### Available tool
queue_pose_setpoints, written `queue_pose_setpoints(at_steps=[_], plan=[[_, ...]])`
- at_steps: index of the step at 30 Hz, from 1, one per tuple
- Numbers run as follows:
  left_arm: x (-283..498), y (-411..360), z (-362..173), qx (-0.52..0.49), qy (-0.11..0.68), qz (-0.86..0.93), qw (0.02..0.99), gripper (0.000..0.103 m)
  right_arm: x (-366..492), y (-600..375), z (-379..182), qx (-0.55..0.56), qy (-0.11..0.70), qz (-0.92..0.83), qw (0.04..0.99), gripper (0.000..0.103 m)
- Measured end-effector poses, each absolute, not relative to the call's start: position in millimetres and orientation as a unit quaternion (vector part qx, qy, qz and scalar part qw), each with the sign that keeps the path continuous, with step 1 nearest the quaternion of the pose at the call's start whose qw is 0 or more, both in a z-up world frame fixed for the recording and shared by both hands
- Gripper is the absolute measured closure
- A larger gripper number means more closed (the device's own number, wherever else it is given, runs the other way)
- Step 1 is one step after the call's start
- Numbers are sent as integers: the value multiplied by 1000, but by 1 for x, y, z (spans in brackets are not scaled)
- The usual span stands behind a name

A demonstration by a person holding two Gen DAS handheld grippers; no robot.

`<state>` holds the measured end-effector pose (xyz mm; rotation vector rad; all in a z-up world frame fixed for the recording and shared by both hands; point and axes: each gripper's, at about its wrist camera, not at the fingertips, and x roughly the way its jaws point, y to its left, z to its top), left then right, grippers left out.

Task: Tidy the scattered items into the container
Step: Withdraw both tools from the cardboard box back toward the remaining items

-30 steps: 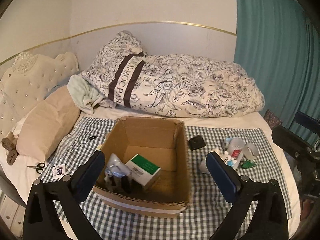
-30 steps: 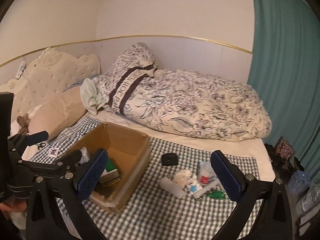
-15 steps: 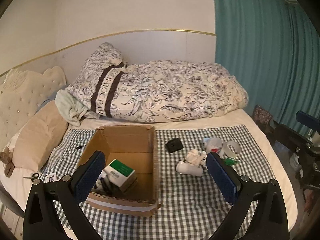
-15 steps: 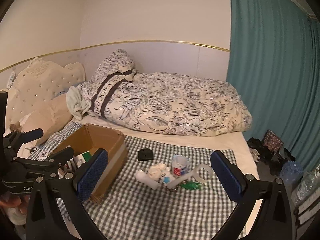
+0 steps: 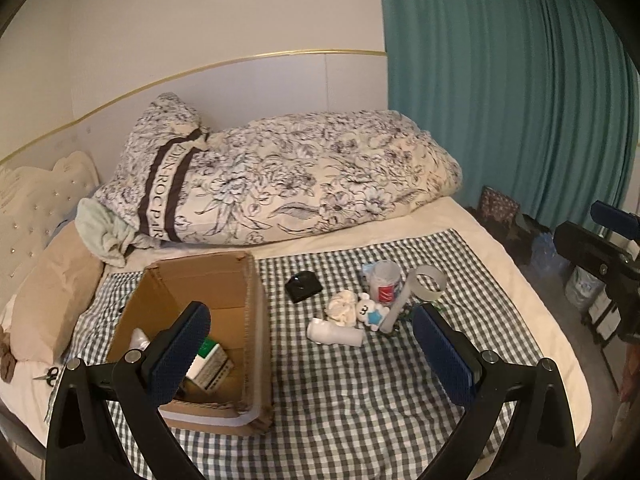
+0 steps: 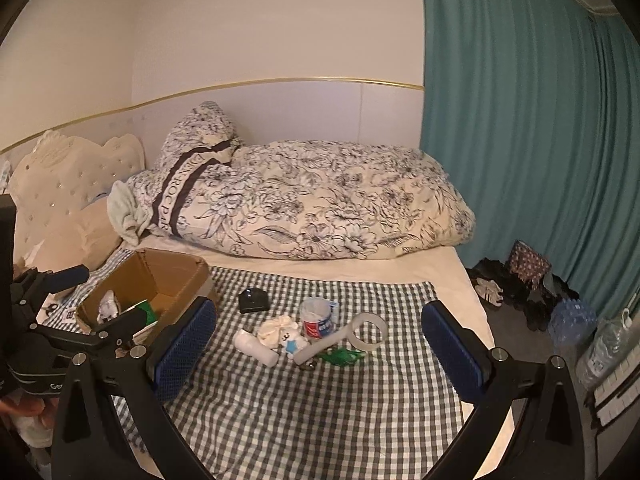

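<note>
An open cardboard box point(image 5: 252, 320) point(image 6: 176, 276) stands on the checked cloth at the left, with a green-and-white carton point(image 5: 212, 356) and other items inside. To its right lie a black case point(image 5: 303, 285) point(image 6: 253, 300), a white cylinder point(image 5: 334, 332) point(image 6: 256, 347), a crumpled white cloth point(image 5: 343, 307) point(image 6: 276, 329), a small blue-and-white toy point(image 5: 370, 313), a cup point(image 5: 385, 283) point(image 6: 317, 317), a tape roll point(image 5: 428, 282) point(image 6: 370, 331) and a green item point(image 6: 340, 356). My left gripper point(image 5: 312, 354) is open and empty above the box's right wall. My right gripper point(image 6: 318, 350) is open and empty above the pile.
A folded floral duvet point(image 5: 300, 184) lies along the wall behind the cloth. A beige pillow point(image 5: 52, 300) and scissors point(image 5: 49, 374) lie at the left. A teal curtain point(image 6: 540, 140), shoes and bottles point(image 6: 572, 316) are off the bed's right side.
Both views have swung right: the box has shifted left in view and the scattered pile has come toward the centre. Both grippers stay open and empty.
</note>
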<state>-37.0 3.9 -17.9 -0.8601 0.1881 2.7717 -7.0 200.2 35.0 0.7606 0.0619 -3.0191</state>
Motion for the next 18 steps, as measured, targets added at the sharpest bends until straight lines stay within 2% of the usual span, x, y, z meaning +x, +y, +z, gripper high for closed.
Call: queue_pose_setpoints(at_steps=[18], plan=[[-79, 47, -83, -352, 94, 918, 155, 0, -55, 249, -29, 314, 1, -949, 5, 0]])
